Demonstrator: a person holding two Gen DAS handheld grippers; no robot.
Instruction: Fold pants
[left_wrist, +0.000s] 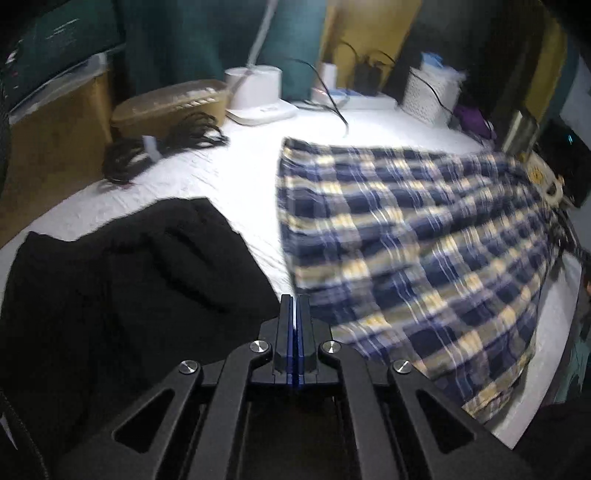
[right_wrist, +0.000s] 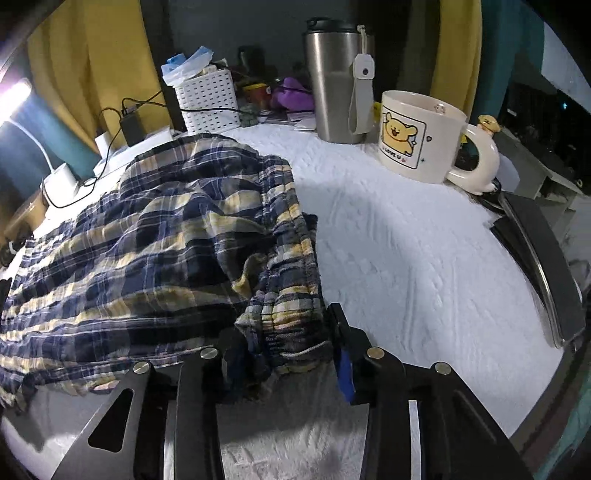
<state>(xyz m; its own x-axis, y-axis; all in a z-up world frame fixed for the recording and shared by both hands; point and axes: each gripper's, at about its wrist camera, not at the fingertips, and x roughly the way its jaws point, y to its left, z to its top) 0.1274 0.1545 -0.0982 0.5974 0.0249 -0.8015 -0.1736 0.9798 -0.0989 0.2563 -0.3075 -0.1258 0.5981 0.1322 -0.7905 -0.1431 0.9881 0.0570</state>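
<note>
The plaid pants (left_wrist: 413, 243), blue, black and yellow, lie spread on the white table cover (left_wrist: 236, 173). In the right wrist view the pants (right_wrist: 155, 236) are bunched, with the elastic waistband at the near right. My right gripper (right_wrist: 284, 343) is open, its fingers on either side of the waistband corner, which lies between them. My left gripper (left_wrist: 295, 314) is shut and empty, its tips just at the near left edge of the pants.
A black garment (left_wrist: 122, 280) lies left of the left gripper. Coiled black cables (left_wrist: 162, 147), a tan box (left_wrist: 170, 105) and a white lamp base (left_wrist: 258, 99) stand behind. A steel tumbler (right_wrist: 332, 81), a bear mug (right_wrist: 421, 136) and a white basket (right_wrist: 208, 99) stand at the back.
</note>
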